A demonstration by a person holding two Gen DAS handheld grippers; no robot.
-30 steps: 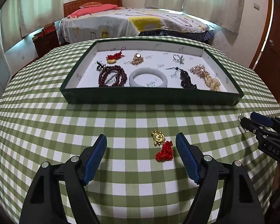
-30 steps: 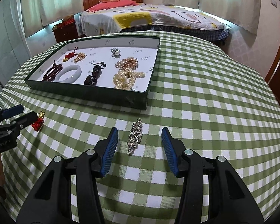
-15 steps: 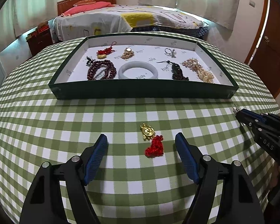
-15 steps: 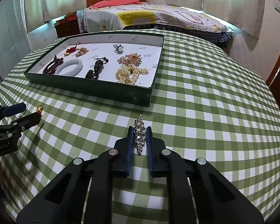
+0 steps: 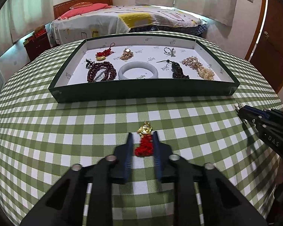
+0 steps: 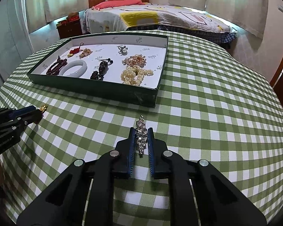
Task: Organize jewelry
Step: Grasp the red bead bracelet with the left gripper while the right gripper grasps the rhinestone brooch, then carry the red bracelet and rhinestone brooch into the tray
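Note:
A gold charm with a red tassel (image 5: 144, 141) lies on the green checked tablecloth, and my left gripper (image 5: 142, 137) is shut on the tassel. A rhinestone hair clip (image 6: 141, 134) lies on the cloth, and my right gripper (image 6: 140, 131) is shut on it. The green jewelry box (image 5: 141, 92) stands behind both and holds dark red beads (image 5: 101, 73), a white bangle (image 5: 138, 72), a dark pendant (image 5: 176, 69), pearls (image 6: 134, 74) and a ring (image 5: 169, 51). The right gripper also shows in the left wrist view (image 5: 241, 110), and the left gripper shows in the right wrist view (image 6: 36, 114).
The round table (image 6: 217, 113) drops off at its right and near edges. A bed (image 5: 132, 20) and a red-brown nightstand (image 5: 37, 43) stand behind the table. A wooden door (image 5: 273, 43) is at the far right.
My left gripper has closed from wide open onto the red tassel of the gold charm. My right gripper closed on the rhinestone clip half a second ago and still holds it.

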